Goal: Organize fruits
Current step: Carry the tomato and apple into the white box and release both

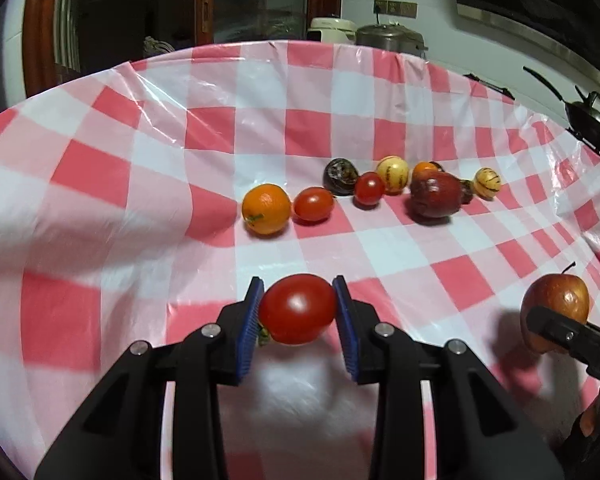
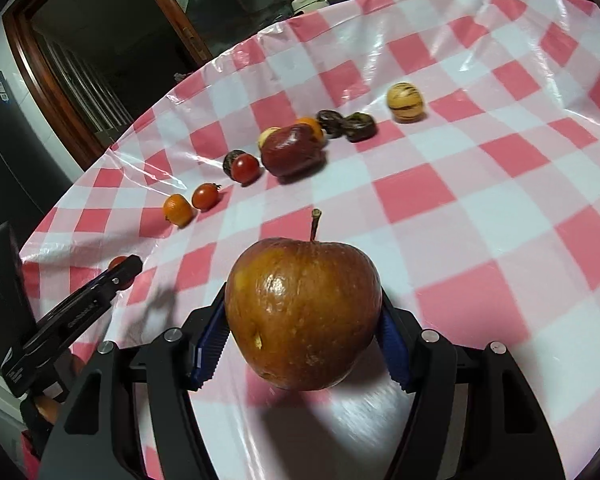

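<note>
My left gripper [image 1: 298, 308] has its jaws clenched on a red tomato [image 1: 297, 309] | my right gripper [image 2: 300, 324] clamps a bruised apple [image 2: 303, 314], both low over the checked bench [image 1: 112, 216] | beyond, an orange [image 1: 266, 209], small tomatoes, a dark red fruit [image 1: 436, 199] and striped yellow fruits lie in a loose row.

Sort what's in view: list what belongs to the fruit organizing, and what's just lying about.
Job: tomato in left gripper; apple in right gripper; row of fruits on the checked tablecloth, from orange to striped yellow fruit.

Lying about: metal pot, white appliance, wok.
</note>
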A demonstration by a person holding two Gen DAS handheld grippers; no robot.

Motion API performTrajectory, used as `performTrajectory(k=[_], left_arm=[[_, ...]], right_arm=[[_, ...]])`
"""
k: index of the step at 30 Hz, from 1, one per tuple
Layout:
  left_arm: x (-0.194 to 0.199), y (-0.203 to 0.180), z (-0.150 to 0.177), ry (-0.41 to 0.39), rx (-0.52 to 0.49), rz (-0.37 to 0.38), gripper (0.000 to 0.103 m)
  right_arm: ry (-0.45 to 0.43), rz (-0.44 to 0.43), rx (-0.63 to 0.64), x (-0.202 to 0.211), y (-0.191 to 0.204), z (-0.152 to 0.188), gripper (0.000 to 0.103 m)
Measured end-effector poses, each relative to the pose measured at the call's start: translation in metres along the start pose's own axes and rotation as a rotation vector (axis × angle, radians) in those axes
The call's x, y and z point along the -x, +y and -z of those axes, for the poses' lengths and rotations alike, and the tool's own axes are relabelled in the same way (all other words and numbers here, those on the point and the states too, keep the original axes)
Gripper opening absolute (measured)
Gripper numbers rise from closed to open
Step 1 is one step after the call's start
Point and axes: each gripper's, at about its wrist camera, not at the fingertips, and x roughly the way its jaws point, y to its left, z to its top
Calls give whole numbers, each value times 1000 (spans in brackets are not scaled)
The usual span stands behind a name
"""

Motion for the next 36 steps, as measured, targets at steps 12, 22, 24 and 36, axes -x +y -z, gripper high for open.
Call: performTrajectory(k=[12, 22, 24, 36], left_arm=[[59, -55, 51, -34, 12, 69, 36], [100, -129, 74, -65, -88, 114, 36], [106, -147, 79, -62, -129, 113, 36], [117, -203, 97, -29, -247, 144, 36]], right_arm=[[-8, 44, 22, 59, -33, 32, 65], [-77, 99, 23, 119, -70, 47, 65], [-94, 107, 20, 132, -79, 50, 65], [-135, 113, -16, 173, -121, 63, 65]])
